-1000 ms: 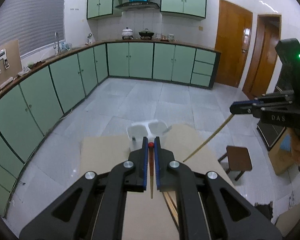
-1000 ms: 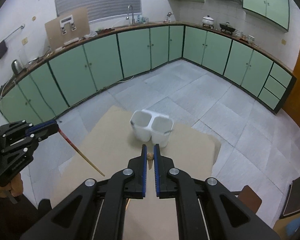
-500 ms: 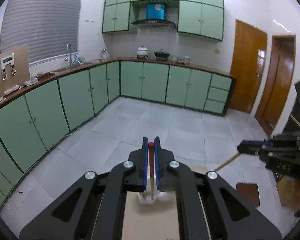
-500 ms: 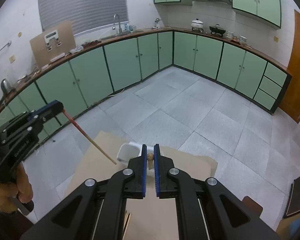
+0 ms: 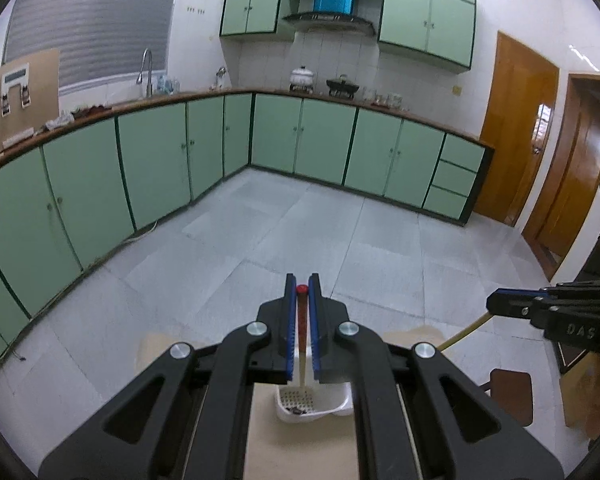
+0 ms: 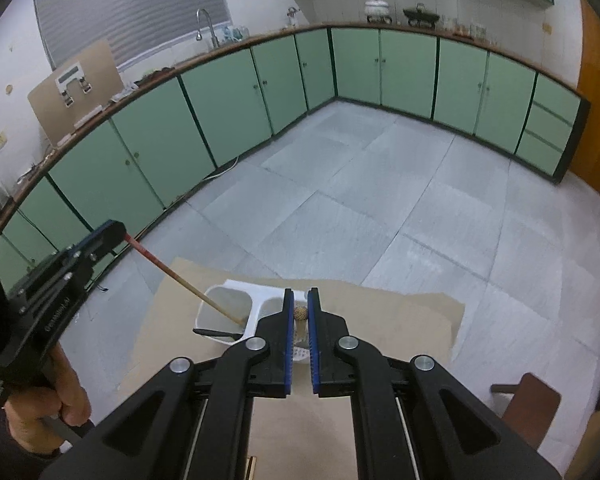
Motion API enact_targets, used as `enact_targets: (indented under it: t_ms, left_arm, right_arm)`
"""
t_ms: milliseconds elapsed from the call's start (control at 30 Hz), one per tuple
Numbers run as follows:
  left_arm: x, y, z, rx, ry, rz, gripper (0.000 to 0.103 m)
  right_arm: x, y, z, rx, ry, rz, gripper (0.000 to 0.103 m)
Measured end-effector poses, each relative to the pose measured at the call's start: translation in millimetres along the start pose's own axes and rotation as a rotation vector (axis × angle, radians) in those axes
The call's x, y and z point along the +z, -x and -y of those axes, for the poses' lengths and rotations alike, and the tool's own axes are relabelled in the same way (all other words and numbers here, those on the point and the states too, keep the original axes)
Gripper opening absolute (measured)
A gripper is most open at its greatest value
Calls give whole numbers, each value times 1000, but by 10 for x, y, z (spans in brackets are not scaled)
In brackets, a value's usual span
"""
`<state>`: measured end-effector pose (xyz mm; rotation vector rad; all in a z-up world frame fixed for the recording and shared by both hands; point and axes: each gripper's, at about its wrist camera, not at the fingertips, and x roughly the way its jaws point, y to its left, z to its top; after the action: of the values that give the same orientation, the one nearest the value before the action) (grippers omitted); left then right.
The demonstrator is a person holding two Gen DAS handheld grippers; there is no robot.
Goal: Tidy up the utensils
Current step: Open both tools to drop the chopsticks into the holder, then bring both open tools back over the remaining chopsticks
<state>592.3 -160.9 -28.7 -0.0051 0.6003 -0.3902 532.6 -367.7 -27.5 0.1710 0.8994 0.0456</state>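
Observation:
My left gripper [image 5: 301,289] is shut on a red-topped chopstick [image 5: 300,320]. It hangs down with its tip inside the left cup of a white two-cup utensil holder [image 5: 312,404]. In the right wrist view this chopstick [image 6: 180,280] slants from the left gripper [image 6: 112,232] into the holder's left cup [image 6: 224,308]. My right gripper [image 6: 300,312] is shut on a plain wooden chopstick [image 6: 300,320] above the holder's right cup. In the left wrist view it [image 5: 462,332] sticks out below the right gripper [image 5: 500,305].
The holder stands near the far edge of a cardboard-covered table [image 6: 380,320]. A dark utensil [image 6: 216,334] lies across the left cup's rim. A small wooden stool [image 6: 528,404] stands to the right. Green cabinets [image 6: 228,108] line the kitchen walls.
Both grippers have come closer over the holder. The red-topped chopstick's tip has gone down into the left cup. The plain chopstick has moved over the right cup.

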Motion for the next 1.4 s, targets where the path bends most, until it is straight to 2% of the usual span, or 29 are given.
enact_targets:
  t_ms: [100, 167, 333, 467, 533, 700, 800, 900, 1100, 1233, 1333, 1400]
  left_arm:
    - [-61, -20, -111, 21, 1, -9, 7]
    - [-79, 92, -185, 28, -9, -3, 11]
    - [-139, 573, -364, 48, -14, 52, 46]
    - [-307, 992, -459, 49, -23, 71, 58]
    - [-436, 1220, -480, 52, -25, 79, 71]
    - [-861, 1659, -433, 25, -59, 91, 79]
    - [-1211, 1838, -394, -5, -63, 80, 82]
    - [-1703, 1995, -318, -2, -95, 80, 84]
    - [-2810, 2181, -191, -17, -85, 33, 84]
    - [-3478, 2257, -104, -17, -94, 14, 84]
    - [-3808, 2304, -144, -2, -65, -9, 84]
    - [-3936, 2365, -172, 8, -43, -8, 84]
  right_arm:
    - [-35, 3, 26, -5, -10, 19, 14]
    - [-55, 83, 31, -1, -8, 37, 14]
    - [-197, 444, 76, 8, -8, 92, 14]
    - [-392, 746, 81, 25, -2, 129, 16]
    - [-552, 905, 65, 31, 7, 151, 21]
    - [-1003, 1140, -24, 42, 40, 171, 27]
    - [-1439, 1219, -104, 52, 56, 182, 32]
    - [-1947, 1259, -144, 46, 62, 206, 34]
    - [-3257, 1028, -371, 14, 85, 208, 34]
    - [-4225, 663, -602, 13, 92, 135, 34]
    - [-4657, 484, -848, 17, 162, 101, 34]
    - [-4799, 439, -970, 9, 201, 97, 34]
